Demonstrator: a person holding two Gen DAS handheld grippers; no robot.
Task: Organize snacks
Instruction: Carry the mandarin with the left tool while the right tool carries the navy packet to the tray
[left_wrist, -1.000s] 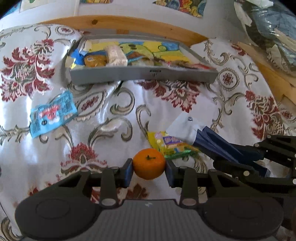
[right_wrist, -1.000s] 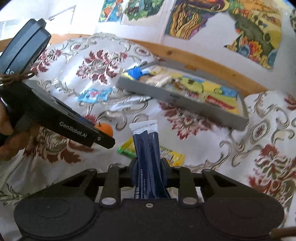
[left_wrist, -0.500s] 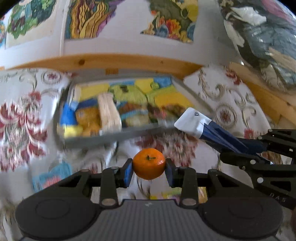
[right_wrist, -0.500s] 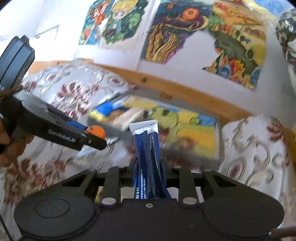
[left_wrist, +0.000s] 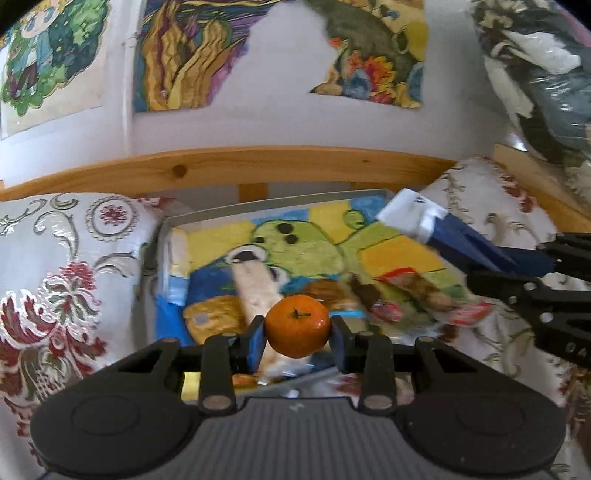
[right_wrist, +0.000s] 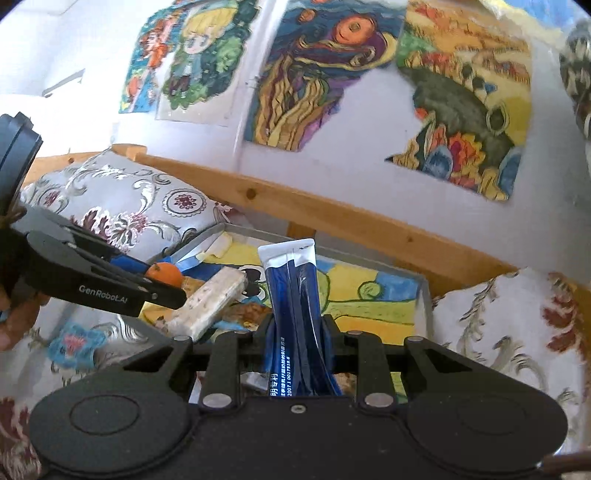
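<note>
Both loads carried over the tray, neither set down yet.

Left gripper (left_wrist: 297, 338) clamped on a small round mandarin (left_wrist: 297, 325), glossy dimpled peel, green stem scar facing the lens; right gripper (right_wrist: 298, 341) pinched around a bunch of slim dark-blue sachets (right_wrist: 295, 299), slick foil with white crimped tops, standing upright between the fingers. Below both, the shallow grey tray (right_wrist: 424, 295), lined with a bright painted sheet and already carrying a pale speckled nougat-like bar (right_wrist: 210, 302) plus some crinkly wrappers, partly blurred. Seemingly well into the job: several snacks in, two more about to be released. Left outside on the shiny brocade cloth (left_wrist: 59, 280), at least one light-blue packet (right_wrist: 74, 345), blurred, near the tray's corner. Fruit liable to roll once freed; sachets liable to fan apart.
</note>
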